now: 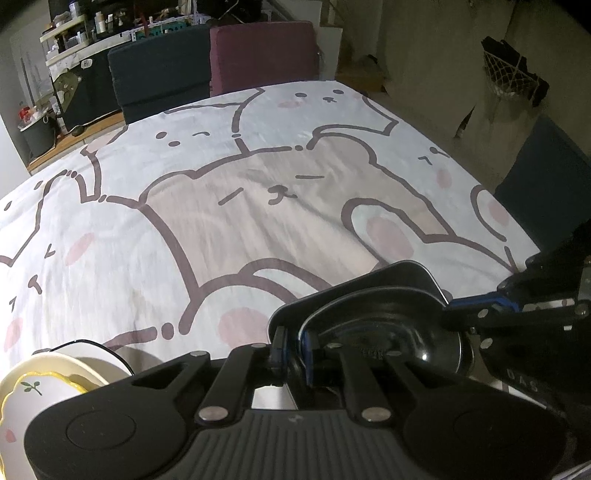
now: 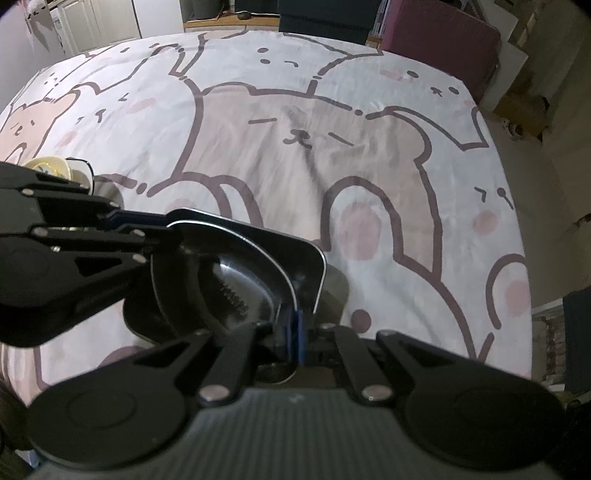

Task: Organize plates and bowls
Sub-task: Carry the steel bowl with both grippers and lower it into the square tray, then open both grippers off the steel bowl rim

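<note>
Black and glossy, the rounded-square plate [image 2: 236, 258] hangs just above the cartoon-printed tablecloth [image 2: 332, 122], and we find left gripper [image 1: 293, 350] and right gripper [image 2: 295, 334] pinching opposite rims, cream dishes [image 1: 55, 380] lying to its left.

A table under a white cartoon-animal tablecloth [image 1: 221, 184] fills most of the left wrist view. At the upper middle stand a dark chair [image 1: 159, 70] and a maroon chair [image 1: 264, 55], side by side. Cluttered shelves [image 1: 74, 33] sit upper left. A beige floor [image 1: 424, 96] lies upper right; the light is dim.
</note>
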Motion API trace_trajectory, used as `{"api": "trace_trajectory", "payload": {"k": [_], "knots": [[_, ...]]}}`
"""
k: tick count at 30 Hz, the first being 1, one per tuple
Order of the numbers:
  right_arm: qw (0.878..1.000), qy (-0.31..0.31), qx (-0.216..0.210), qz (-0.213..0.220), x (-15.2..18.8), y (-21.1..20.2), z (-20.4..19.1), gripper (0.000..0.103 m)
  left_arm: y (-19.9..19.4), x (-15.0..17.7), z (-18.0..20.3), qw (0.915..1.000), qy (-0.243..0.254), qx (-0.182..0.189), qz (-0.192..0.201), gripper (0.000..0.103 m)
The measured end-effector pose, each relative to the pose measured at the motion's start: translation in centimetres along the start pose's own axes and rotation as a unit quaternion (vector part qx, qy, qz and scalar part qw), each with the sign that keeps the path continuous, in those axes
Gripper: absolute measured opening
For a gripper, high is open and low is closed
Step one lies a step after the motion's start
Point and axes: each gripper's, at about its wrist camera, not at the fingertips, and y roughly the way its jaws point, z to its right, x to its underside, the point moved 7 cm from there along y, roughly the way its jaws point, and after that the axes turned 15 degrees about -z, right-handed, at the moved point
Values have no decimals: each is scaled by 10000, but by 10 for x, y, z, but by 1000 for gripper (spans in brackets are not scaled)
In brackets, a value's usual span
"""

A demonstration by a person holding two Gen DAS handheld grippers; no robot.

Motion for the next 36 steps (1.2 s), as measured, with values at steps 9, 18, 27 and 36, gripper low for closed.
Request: {"api": "trace_trajectory", "payload": {"k": [9,18,27,36], "knots": [[10000,-1,45,-54,-2,4,-1,5,3,-2,2,9999,107,-92,4,12],[9999,56,-28,-82,-4,6,0,5,4,-4,-3,10000,17,25,-2,11],[9995,181,-262,-38,-2,1,2,8,-9,-8,-9,9995,-142,237,126,16],[9956,542,-661,393,5,-23,19,50,-29,0,-11,9977,-244,574,265,41]]}}
